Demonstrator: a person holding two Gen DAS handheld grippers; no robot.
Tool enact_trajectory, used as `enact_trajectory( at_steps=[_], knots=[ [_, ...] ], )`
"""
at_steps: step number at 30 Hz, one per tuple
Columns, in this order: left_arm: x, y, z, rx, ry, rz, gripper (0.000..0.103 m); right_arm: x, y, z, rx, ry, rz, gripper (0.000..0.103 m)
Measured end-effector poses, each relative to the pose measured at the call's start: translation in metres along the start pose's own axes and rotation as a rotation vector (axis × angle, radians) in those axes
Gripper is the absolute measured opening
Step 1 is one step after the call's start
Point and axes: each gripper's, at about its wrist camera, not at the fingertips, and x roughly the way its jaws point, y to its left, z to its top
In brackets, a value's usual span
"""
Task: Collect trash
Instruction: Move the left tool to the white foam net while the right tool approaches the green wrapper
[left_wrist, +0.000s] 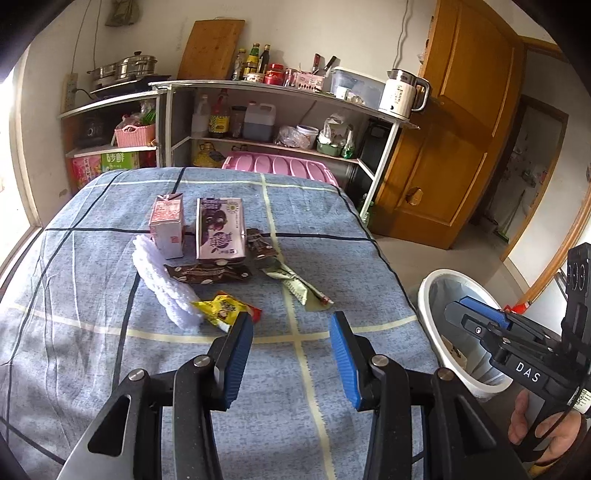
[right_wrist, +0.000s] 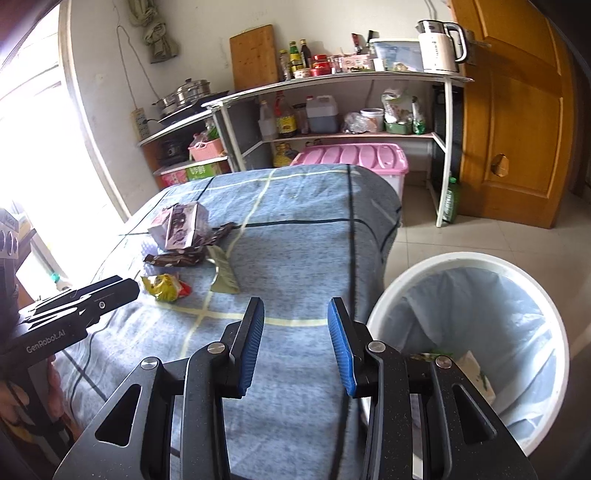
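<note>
Trash lies on the blue checked cloth (left_wrist: 92, 332): a pink carton (left_wrist: 168, 225), a purple carton (left_wrist: 220, 229), brown wrappers (left_wrist: 207, 275), a green wrapper (left_wrist: 295, 286), a yellow snack packet (left_wrist: 223, 308) and white foam netting (left_wrist: 166, 288). My left gripper (left_wrist: 291, 325) is open and empty, just short of the yellow packet. My right gripper (right_wrist: 295, 314) is open and empty, at the table's edge beside the white lined bin (right_wrist: 476, 306). The bin also shows in the left wrist view (left_wrist: 439, 295) and holds some trash. The yellow packet (right_wrist: 164, 286) and cartons (right_wrist: 181, 225) show in the right wrist view.
Metal shelves (left_wrist: 258, 88) with bottles, pots and a kettle (left_wrist: 402, 92) stand behind the table. A pink storage box (right_wrist: 354, 158) sits under them. A wooden door (left_wrist: 454, 129) is at right. Tiled floor (right_wrist: 417, 240) surrounds the bin.
</note>
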Motion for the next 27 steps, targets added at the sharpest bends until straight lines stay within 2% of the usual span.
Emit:
enact_trajectory(
  at_steps=[13, 16, 19, 27],
  knots=[
    [0.014, 0.080, 0.009, -0.121, 0.021, 0.111, 0.043, 0.060, 0.042, 0.019, -0.077, 0.071, 0.050, 0.037],
    [0.021, 0.094, 0.011, -0.152, 0.036, 0.105, 0.043, 0.073, 0.048, 0.023, -0.087, 0.082, 0.053, 0.038],
    [0.027, 0.101, 0.014, -0.160, 0.041, 0.116, 0.043, 0.084, 0.052, 0.027, -0.095, 0.093, 0.054, 0.046],
    [0.053, 0.118, 0.023, -0.214, 0.069, 0.088, 0.044, 0.113, 0.060, 0.039, -0.106, 0.124, 0.065, 0.046]
  ],
)
